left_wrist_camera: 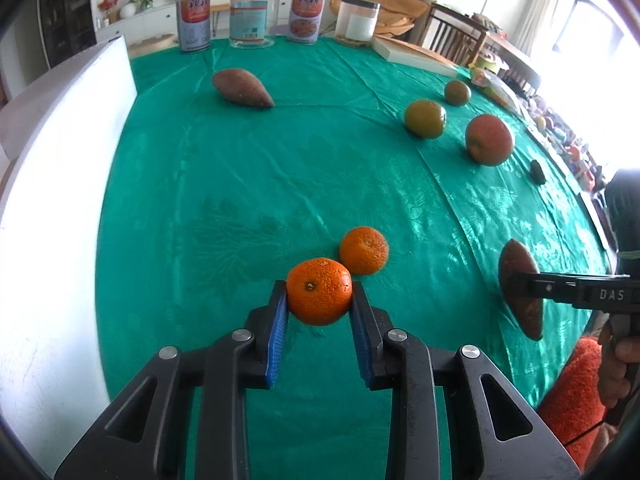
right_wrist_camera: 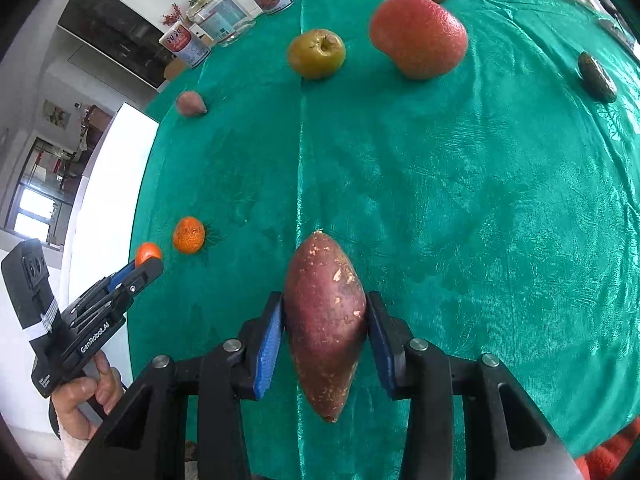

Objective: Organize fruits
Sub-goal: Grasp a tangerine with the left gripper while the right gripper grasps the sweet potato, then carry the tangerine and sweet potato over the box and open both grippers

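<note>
A green cloth (left_wrist_camera: 280, 168) covers the table, with a white board (left_wrist_camera: 60, 200) along its left edge and tins and a jar (left_wrist_camera: 253, 16) at the far end. Loose on the cloth lie a red apple (left_wrist_camera: 489, 140), two greenish fruits (left_wrist_camera: 425, 118), a second sweet potato (left_wrist_camera: 242, 88) far left, and a small dark item (left_wrist_camera: 538, 172) I cannot identify.

The right gripper (right_wrist_camera: 325, 320) pinches a sweet potato (right_wrist_camera: 325, 320) across its middle, its long axis running along the fingers. The left gripper (left_wrist_camera: 319, 300) clamps a mandarin (left_wrist_camera: 319, 291), right beside a second mandarin (left_wrist_camera: 364, 250) lying on the cloth; I cannot tell if they touch.

This looks like sorting by kind: the mandarin is about paired with its twin, so the left can let go. The right must likely carry its sweet potato across to the far one, keeping clear of the left gripper.
</note>
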`<state>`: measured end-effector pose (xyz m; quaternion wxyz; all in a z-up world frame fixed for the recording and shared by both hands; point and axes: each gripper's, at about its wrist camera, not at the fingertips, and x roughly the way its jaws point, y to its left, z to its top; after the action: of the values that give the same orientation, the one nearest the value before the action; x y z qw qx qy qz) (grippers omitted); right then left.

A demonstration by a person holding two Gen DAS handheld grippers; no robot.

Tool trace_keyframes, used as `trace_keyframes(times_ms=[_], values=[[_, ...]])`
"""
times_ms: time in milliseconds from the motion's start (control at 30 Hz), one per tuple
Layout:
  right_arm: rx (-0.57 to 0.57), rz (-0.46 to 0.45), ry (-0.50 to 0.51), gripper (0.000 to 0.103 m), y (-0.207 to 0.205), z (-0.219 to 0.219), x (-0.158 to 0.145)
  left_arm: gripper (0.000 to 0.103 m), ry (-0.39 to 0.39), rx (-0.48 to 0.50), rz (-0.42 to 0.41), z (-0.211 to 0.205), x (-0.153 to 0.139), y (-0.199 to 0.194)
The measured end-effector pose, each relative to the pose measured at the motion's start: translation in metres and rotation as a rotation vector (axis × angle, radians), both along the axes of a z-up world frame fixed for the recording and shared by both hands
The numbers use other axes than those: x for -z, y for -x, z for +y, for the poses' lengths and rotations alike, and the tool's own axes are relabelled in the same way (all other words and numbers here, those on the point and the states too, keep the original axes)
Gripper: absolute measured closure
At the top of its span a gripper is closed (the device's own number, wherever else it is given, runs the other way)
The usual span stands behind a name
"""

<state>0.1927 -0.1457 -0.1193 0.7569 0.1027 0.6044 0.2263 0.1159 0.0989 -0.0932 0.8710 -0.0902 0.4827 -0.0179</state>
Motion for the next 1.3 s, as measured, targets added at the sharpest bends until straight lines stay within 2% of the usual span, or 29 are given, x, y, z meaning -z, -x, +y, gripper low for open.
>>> trace_keyframes(times_ms=[100,167,233,300,367,467,533,600,767,867,967,1100,1133,1167,1200,1300], values=[[-0.026,-0.033,-0.055,0.062,0.006,0.015,-0.03,0.074,0.061,-0.001,-0.036,0.006,-0.032,0.015],[-0.071,-0.085,-0.096,0.062,0.014,0.035,-0.065,0.074,0.123,-0.002,-0.077,0.017,-0.069,0.03],[-0.144,-0.154,-0.139,0.062,0.025,0.066,-0.107,0.074,0.151,-0.003,-0.136,0.033,-0.113,0.049],[-0.234,-0.217,-0.193,0.062,0.038,0.105,-0.151,0.073,0.118,-0.027,-0.202,0.054,-0.157,0.069],[-0.332,-0.267,-0.244,0.062,0.053,0.149,-0.186,0.073,0.047,-0.086,-0.256,0.08,-0.191,0.088],[-0.476,-0.296,-0.292,0.062,0.075,0.218,-0.215,0.073,-0.064,-0.214,-0.279,0.123,-0.211,0.112],[-0.551,-0.295,-0.285,0.062,0.087,0.261,-0.218,0.073,-0.115,-0.301,-0.244,0.152,-0.2,0.12],[-0.616,-0.301,-0.241,0.062,0.101,0.302,-0.207,0.073,-0.123,-0.378,-0.187,0.181,-0.176,0.126],[-0.737,-0.286,-0.059,0.062,0.117,0.38,-0.149,0.073,-0.112,-0.507,-0.006,0.239,-0.095,0.12],[-0.767,-0.273,0.047,0.062,0.114,0.406,-0.109,0.073,-0.068,-0.544,0.101,0.262,-0.049,0.11],[-0.772,-0.248,0.111,0.062,0.11,0.417,-0.078,0.072,-0.008,-0.538,0.183,0.271,-0.019,0.102],[-0.774,-0.209,0.137,0.062,0.103,0.419,-0.054,0.071,0.023,-0.531,0.227,0.271,-0.009,0.098],[-0.767,-0.203,0.137,0.061,0.1,0.421,-0.05,0.064,0.029,-0.541,0.22,0.271,-0.01,0.098],[-0.758,-0.202,0.127,0.061,0.098,0.42,-0.05,0.05,0.037,-0.551,0.214,0.272,-0.011,0.099],[-0.749,-0.206,0.105,0.061,0.095,0.418,-0.052,0.045,0.043,-0.564,0.209,0.272,-0.011,0.101],[-0.72,-0.246,0.038,0.061,0.091,0.401,-0.077,0.044,0.047,-0.572,0.168,0.267,-0.027,0.107]])
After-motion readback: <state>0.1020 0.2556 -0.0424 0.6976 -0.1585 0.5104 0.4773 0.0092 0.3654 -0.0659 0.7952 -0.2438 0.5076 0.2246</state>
